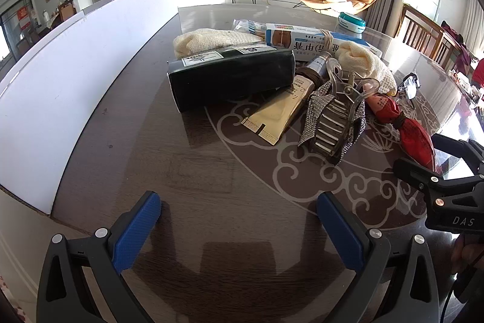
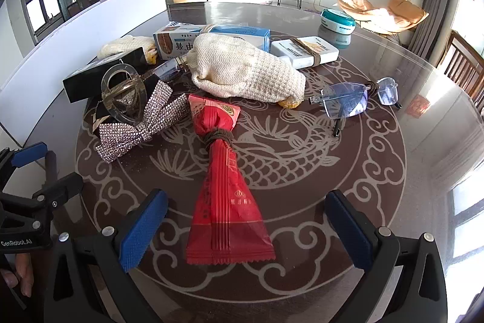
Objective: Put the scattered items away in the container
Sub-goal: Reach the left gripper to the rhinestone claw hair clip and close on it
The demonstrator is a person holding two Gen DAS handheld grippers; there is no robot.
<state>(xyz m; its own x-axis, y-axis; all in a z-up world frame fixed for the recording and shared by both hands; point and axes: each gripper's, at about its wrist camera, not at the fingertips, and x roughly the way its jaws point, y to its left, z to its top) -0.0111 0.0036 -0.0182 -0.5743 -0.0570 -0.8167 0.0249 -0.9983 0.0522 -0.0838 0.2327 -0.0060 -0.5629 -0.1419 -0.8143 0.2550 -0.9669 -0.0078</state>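
My left gripper (image 1: 239, 211) is open and empty above the dark patterned table, short of a black box (image 1: 233, 80), a gold tube (image 1: 281, 108) and a rhinestone hair claw (image 1: 332, 120). My right gripper (image 2: 246, 208) is open, with a red snack packet (image 2: 225, 196) lying on the table between its blue fingers (image 2: 142, 229), untouched. Beyond lie the hair claw (image 2: 127, 99), a cream knitted glove (image 2: 245, 71), glasses (image 2: 354, 99), a blue-and-white medicine box (image 2: 211, 38) and a white flat case (image 2: 305, 50). The right gripper shows in the left wrist view (image 1: 429, 168).
A white box wall (image 1: 69, 80) runs along the left of the table. A teal round tin (image 2: 337, 20) stands at the far edge. Wooden chairs (image 1: 423, 32) stand at the right. The left gripper's body (image 2: 24, 202) sits at the left edge.
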